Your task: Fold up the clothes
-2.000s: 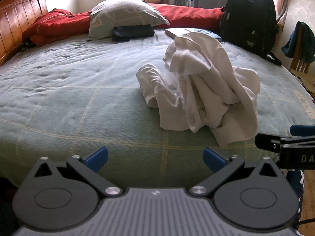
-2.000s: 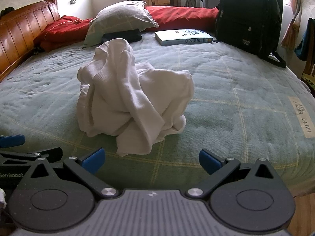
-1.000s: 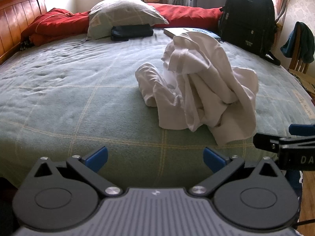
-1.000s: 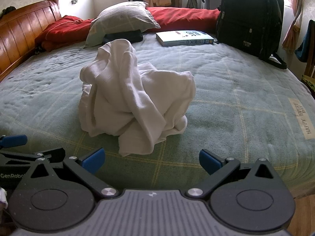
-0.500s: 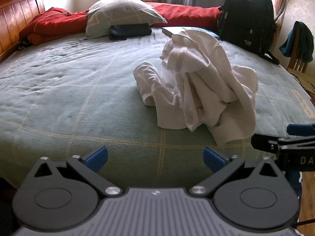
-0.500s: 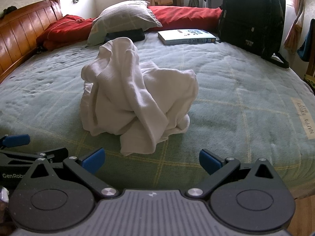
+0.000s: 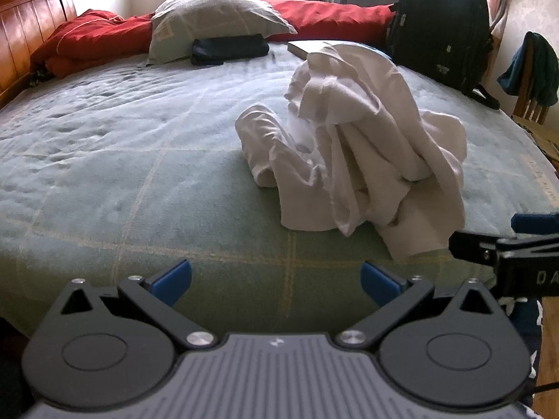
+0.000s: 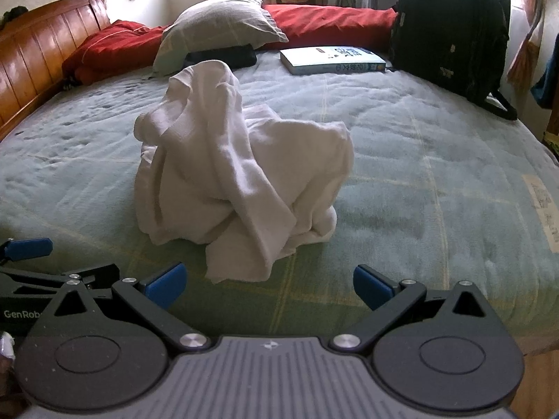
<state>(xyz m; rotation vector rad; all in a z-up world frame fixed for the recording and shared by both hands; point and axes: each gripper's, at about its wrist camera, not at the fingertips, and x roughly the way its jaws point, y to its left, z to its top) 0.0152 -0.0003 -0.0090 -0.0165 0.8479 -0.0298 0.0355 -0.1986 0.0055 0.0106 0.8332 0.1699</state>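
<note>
A crumpled white garment (image 7: pixel 356 153) (image 8: pixel 241 181) lies heaped on the green checked bedspread (image 7: pixel 122 160) (image 8: pixel 436 174), near the bed's front edge. My left gripper (image 7: pixel 276 281) hovers open at the front edge, left of the heap, with nothing between its blue pads. My right gripper (image 8: pixel 267 284) is open too, just in front of the heap's lowest flap, apart from it. Each gripper shows at the edge of the other's view: the right one (image 7: pixel 506 244), the left one (image 8: pixel 42 265).
At the back lie a grey pillow (image 8: pixel 220 31), red bedding (image 8: pixel 332 21), a dark folded item (image 7: pixel 229 49) and a book (image 8: pixel 332 59). A black backpack (image 8: pixel 454 31) stands at the back right. A wooden headboard (image 8: pixel 42 63) runs along the left; a chair (image 7: pixel 534 76) with clothing stands right.
Both grippers have edged slightly forward toward the bed, so the garment looks a little nearer. The garment has not moved and both grippers stay open.
</note>
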